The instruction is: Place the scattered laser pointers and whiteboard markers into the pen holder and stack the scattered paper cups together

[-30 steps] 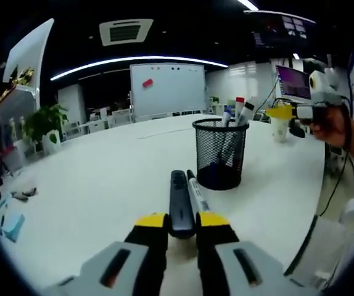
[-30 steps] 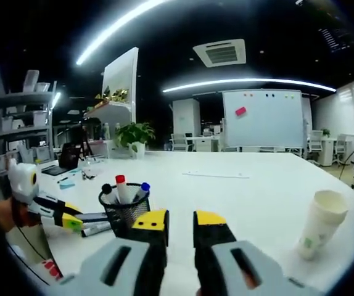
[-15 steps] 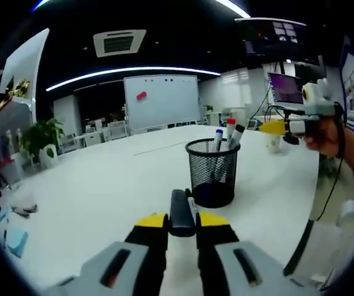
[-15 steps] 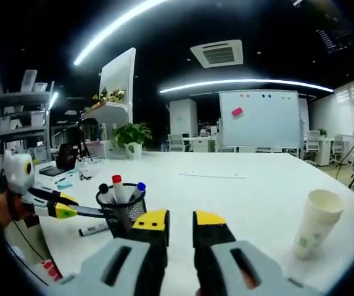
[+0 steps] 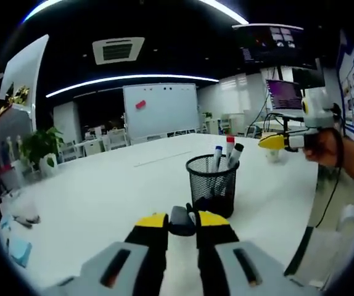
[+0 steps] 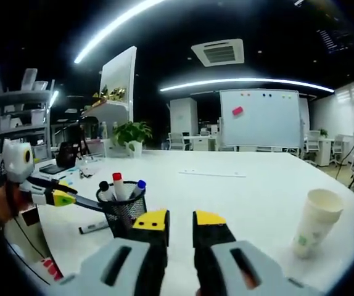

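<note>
My left gripper (image 5: 181,221) is shut on a black laser pointer (image 5: 181,219), held end-on just short of the black mesh pen holder (image 5: 212,186). Three markers (image 5: 229,147) with blue, red and black caps stand in the holder. In the right gripper view the left gripper (image 6: 58,198) holds the laser pointer (image 6: 86,203) above the table, its tip by the pen holder (image 6: 123,211). A whiteboard marker (image 6: 94,227) lies on the table below it. A paper cup (image 6: 316,222) stands at the right. My right gripper (image 6: 181,222) is shut and holds nothing; a hand holds the right gripper (image 5: 274,141) beyond the holder.
The white table (image 5: 103,191) runs far back toward a whiteboard (image 5: 160,112). Small items and a blue card (image 5: 16,250) lie near its left edge, with a potted plant (image 5: 40,148) behind. A cable hangs off the table's right edge (image 5: 334,185).
My left gripper has lifted the laser pointer off the table, leaving the marker that lay beside it, and has come closer to the pen holder. The right gripper has barely moved.
</note>
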